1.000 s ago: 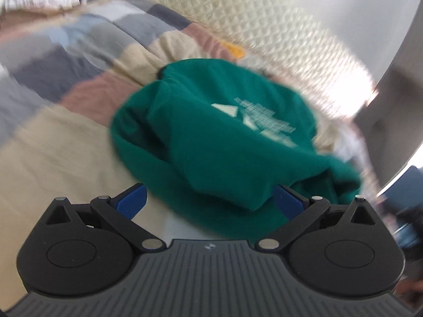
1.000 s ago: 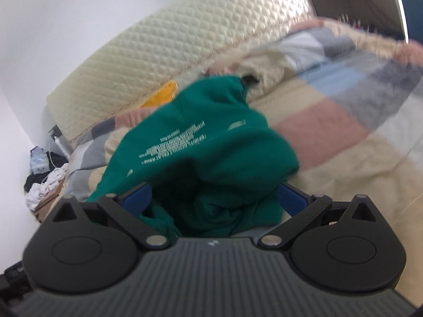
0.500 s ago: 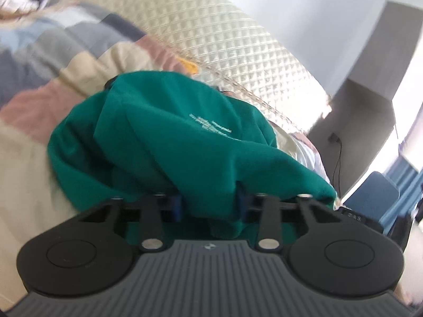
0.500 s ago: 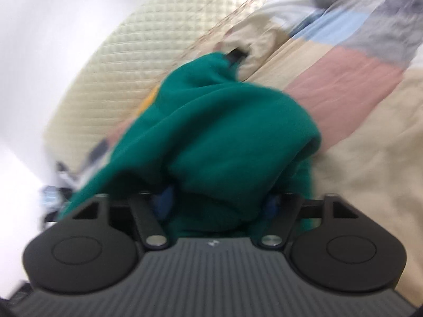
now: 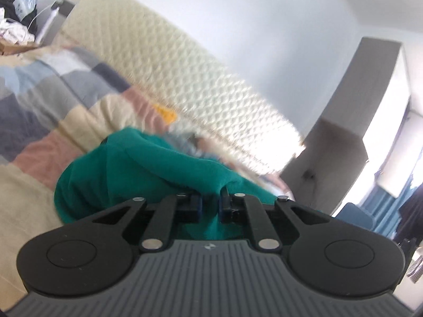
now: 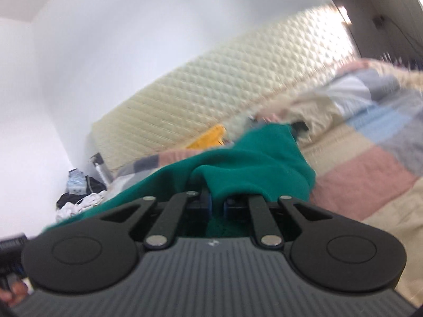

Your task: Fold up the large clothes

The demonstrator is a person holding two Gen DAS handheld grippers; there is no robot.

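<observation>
The left claw (image 5: pixel 210 206) has just closed, pinching a fold of the green garment (image 5: pixel 148 174); the right claw (image 6: pixel 217 206) likewise. The garment lies bunched on the patchwork bed (image 5: pixel 66 111), its long axis running toward the quilted headboard (image 5: pixel 185 74) at upper right.

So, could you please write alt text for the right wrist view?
The right gripper, its jaws just closed, pinches a fold of a crumpled green sweatshirt on a bed with a pastel patchwork quilt. Behind stand a cream quilted headboard and a white wall.
</observation>
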